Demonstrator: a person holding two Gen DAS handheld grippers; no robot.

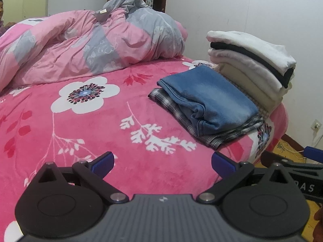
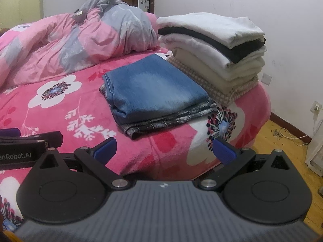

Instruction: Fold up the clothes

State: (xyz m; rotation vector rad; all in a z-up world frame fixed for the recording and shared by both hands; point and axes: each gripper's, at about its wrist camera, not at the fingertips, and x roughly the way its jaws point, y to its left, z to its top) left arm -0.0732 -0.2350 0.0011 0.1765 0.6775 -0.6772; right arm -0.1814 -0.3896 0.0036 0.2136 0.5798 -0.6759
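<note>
Folded blue garment (image 2: 153, 86), denim-like with a faded paler patch across its top face, lying flat as a rough rectangle on a folded grey plaid garment (image 2: 171, 119) whose edges show along the near and left sides; fold edges of the blue piece rounded and thick at the near left corner, one stitched hem visible along the left edge. Both on the pink floral bedspread (image 1: 60, 125), near the bed's right edge. Just beside them, toward the wall, taller stack of folded clothes (image 2: 214, 46): white on top, then a black layer, then white and cream layers, on a beige checked piece at the base. Behind, crumpled pink-and-grey quilt (image 1: 90, 44) heaped across the far part of the bed. Left gripper (image 1: 162, 164) low over the bedspread in front of the blue garment, blue-padded jaws spread wide, nothing between them, well apart from the clothes. Right gripper (image 2: 164, 148) at the bed's near edge, jaws likewise spread wide and empty. Wooden floor (image 2: 282, 141) to the right of the bed.
</note>
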